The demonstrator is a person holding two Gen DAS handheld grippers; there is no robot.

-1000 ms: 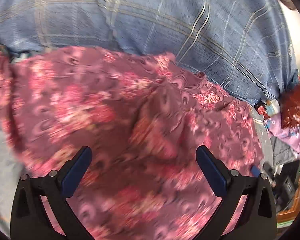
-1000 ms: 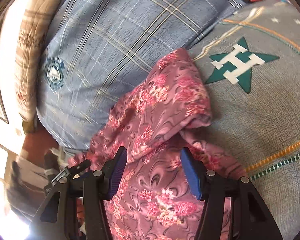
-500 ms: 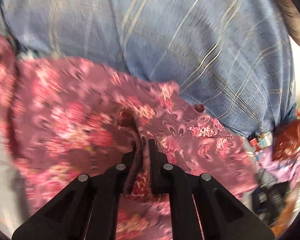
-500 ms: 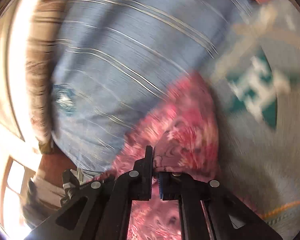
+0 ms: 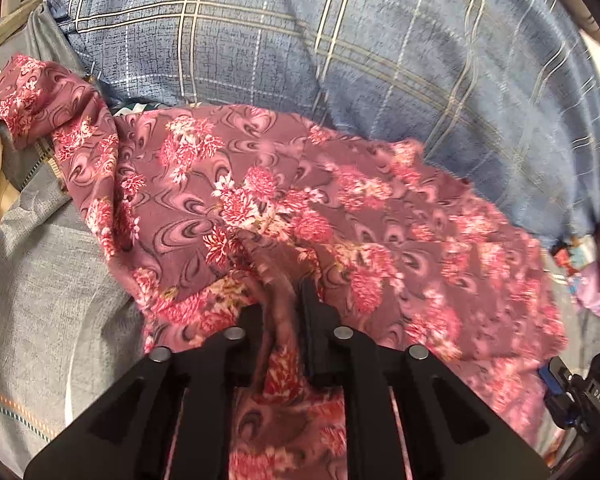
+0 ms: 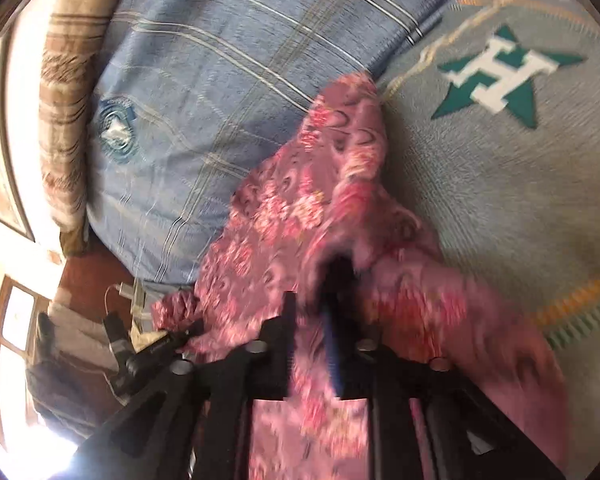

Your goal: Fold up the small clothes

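Note:
A mauve garment with pink and red flowers (image 5: 284, 200) lies crumpled on the bed against a blue plaid pillow (image 5: 340, 48). My left gripper (image 5: 280, 300) is shut on a bunched fold of it near its front edge. In the right wrist view the same garment (image 6: 300, 216) is blurred; my right gripper (image 6: 316, 292) is shut on another fold of it. One sleeve end (image 5: 24, 92) trails off to the far left. The cloth hides most of both grippers' fingertips.
A grey bedspread (image 6: 500, 208) with a green star and white H (image 6: 496, 76) lies right of the garment. A striped beige pillow (image 6: 64, 92) stands behind the blue one. Small clutter (image 5: 576, 384) sits at the bed's right edge. A window (image 6: 12, 328) glares.
Both grippers were open over the garment a second ago, then closed on folds of it. They now hold the cloth and have lifted and shifted it a little.

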